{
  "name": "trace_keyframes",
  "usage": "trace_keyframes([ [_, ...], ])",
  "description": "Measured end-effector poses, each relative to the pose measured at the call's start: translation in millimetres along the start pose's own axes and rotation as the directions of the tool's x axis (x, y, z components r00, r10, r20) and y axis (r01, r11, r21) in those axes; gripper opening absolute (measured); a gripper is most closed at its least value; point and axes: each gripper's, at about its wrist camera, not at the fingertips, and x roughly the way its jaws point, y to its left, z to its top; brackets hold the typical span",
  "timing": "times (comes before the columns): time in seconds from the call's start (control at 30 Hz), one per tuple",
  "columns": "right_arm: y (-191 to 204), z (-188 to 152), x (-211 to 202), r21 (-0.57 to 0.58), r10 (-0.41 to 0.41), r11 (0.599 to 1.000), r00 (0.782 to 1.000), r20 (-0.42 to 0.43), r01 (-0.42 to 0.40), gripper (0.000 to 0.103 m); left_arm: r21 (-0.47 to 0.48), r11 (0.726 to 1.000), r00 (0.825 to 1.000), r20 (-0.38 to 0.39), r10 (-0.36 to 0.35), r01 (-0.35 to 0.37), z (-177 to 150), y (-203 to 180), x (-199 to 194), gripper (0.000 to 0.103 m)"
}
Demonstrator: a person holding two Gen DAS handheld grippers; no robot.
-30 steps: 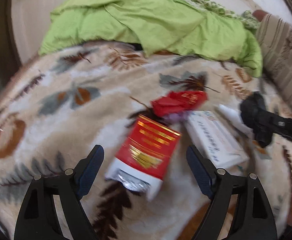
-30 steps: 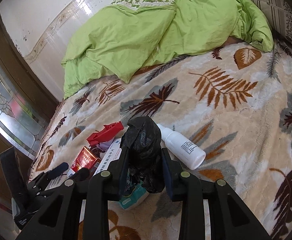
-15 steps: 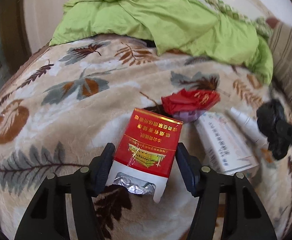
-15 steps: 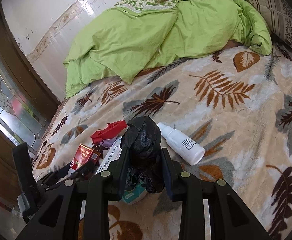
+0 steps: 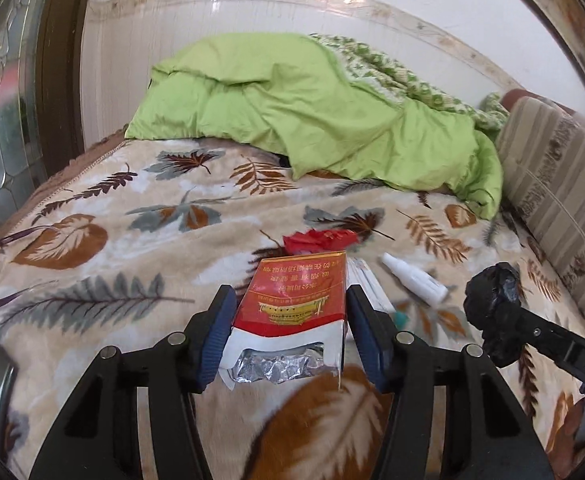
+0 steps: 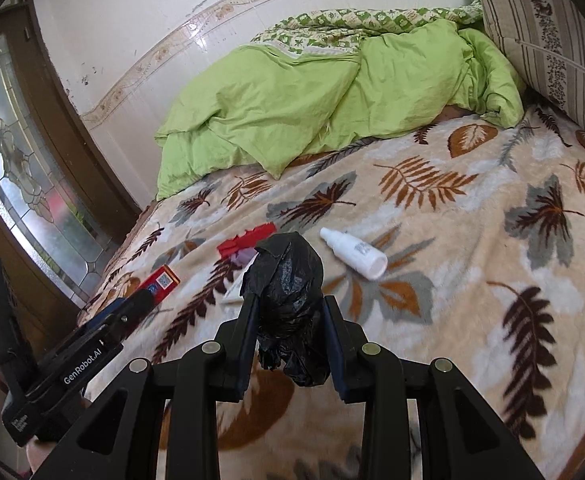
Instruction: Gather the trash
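Observation:
My left gripper (image 5: pixel 290 300) is shut on a red cigarette pack (image 5: pixel 296 296) with torn silver foil at its near end, held above the leaf-patterned blanket (image 5: pixel 112 264). The pack also shows in the right wrist view (image 6: pixel 160 282). My right gripper (image 6: pixel 290 304) is shut on a crumpled black plastic bag (image 6: pixel 286 280), which also shows in the left wrist view (image 5: pixel 492 304). On the blanket lie a red wrapper (image 5: pixel 320 239), a white bottle (image 6: pixel 354 254) and a white box (image 5: pixel 366 280), partly hidden behind the pack.
A green duvet (image 5: pixel 312 112) is heaped at the back of the bed. A striped cushion (image 5: pixel 560 184) stands at the right. A glass-panelled wooden door (image 6: pixel 24 176) is at the left beyond the bed's edge.
My left gripper closed on the red cigarette pack and lifted it off the blanket. My right gripper, still holding the black bag, rose and pulled back a little.

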Motion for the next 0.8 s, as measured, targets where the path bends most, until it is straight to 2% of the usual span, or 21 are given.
trace_keyframes([
  [0.33,-6.1,-45.0,-58.0,-0.017,-0.001,1.0,1.0,-0.002,0.001,0.033,0.086,0.995,0.999,-0.017,-0.041,0.042,-50.9,-27.1,-67.8,0.056],
  [0.47,-5.2,-54.9,-71.3,-0.028,0.018,0.999,1.0,0.006,-0.018,0.033,0.106,0.994,0.999,0.0,-0.032,0.032,-68.9,-32.9,-88.9,0.056],
  [0.8,10.7,-59.6,-66.7,-0.109,-0.028,0.994,0.999,0.018,0.03,0.033,0.141,0.99,1.0,0.003,-0.003,0.003,-72.3,-41.4,-78.5,0.056],
])
